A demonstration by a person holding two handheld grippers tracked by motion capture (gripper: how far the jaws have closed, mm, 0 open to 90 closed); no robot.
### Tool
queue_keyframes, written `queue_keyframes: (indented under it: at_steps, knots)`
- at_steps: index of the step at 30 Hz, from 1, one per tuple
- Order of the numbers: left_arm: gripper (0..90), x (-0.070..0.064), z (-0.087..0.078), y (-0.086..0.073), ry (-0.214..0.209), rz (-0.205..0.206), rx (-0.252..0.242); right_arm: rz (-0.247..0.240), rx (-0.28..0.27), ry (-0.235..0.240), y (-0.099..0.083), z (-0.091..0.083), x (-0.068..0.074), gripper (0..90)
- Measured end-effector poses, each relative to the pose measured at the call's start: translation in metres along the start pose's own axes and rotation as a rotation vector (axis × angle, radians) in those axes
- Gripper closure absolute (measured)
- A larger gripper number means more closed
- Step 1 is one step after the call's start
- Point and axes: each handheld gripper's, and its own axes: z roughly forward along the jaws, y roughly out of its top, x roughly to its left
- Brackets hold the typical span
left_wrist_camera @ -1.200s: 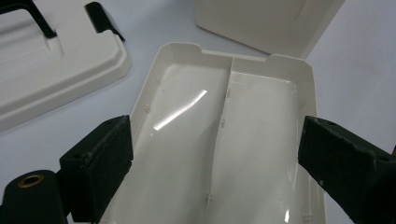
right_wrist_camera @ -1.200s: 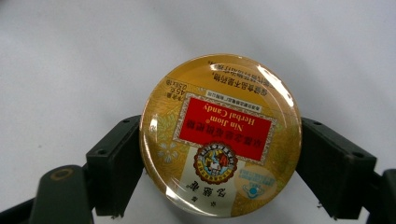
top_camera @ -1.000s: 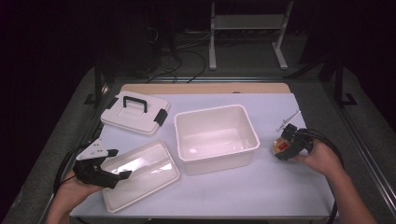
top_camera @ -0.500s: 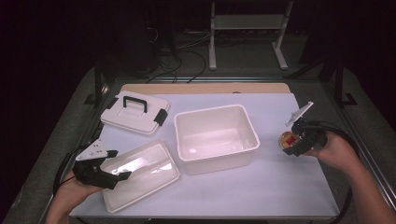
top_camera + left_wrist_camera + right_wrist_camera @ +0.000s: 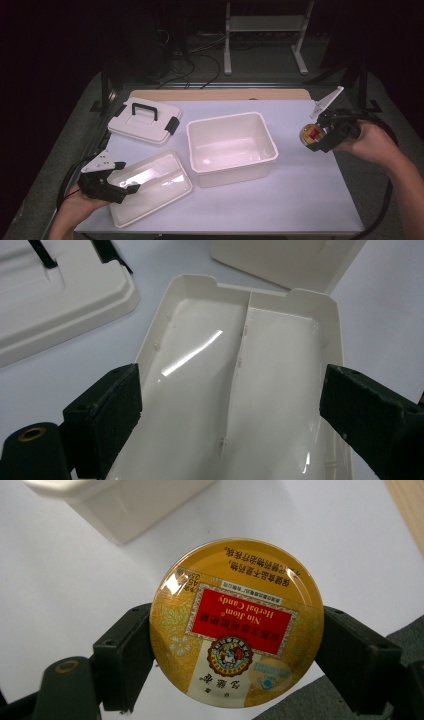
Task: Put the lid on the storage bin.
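A deep white plastic tub (image 5: 231, 147) sits at the centre of the high view on the white-covered desk (image 5: 310, 200), open at the top with nothing inside. At upper left of it lies a flat white lid with a black handle and black side clips (image 5: 144, 120), resting on the desk just apart from the tub. At lower left lies a shallow white plastic tray with a centre divider (image 5: 150, 185); both its compartments are bare and glossy, with a streak of glare.

The left gripper (image 5: 112, 187) sits at the tray's near-left end in the lower left of the frame; in the left gripper view its jaws stand wide apart, one on each side of the tray, clamping nothing.

The right gripper (image 5: 316, 137) is at the right of the frame, well apart from the tub, lifted above the desk. Its jaws are closed on a round golden candy tin with a red label (image 5: 237, 622), gripped at its two edges, face toward the camera, printing upside down.
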Motion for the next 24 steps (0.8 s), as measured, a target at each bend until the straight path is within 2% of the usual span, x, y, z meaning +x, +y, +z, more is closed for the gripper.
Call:
queue_keyframes:
  at_steps: [12,24]
  knots:
    - [9.6,0.001,0.0,-0.002,-0.002,-0.002,0.002,-0.073,-0.027,0.016,0.034,-0.02,0.004,20.2]
    - [9.6,0.001,0.0,-0.002,-0.003,-0.007,0.0,-0.171,-0.04,0.029,0.077,-0.028,0.018,20.2]
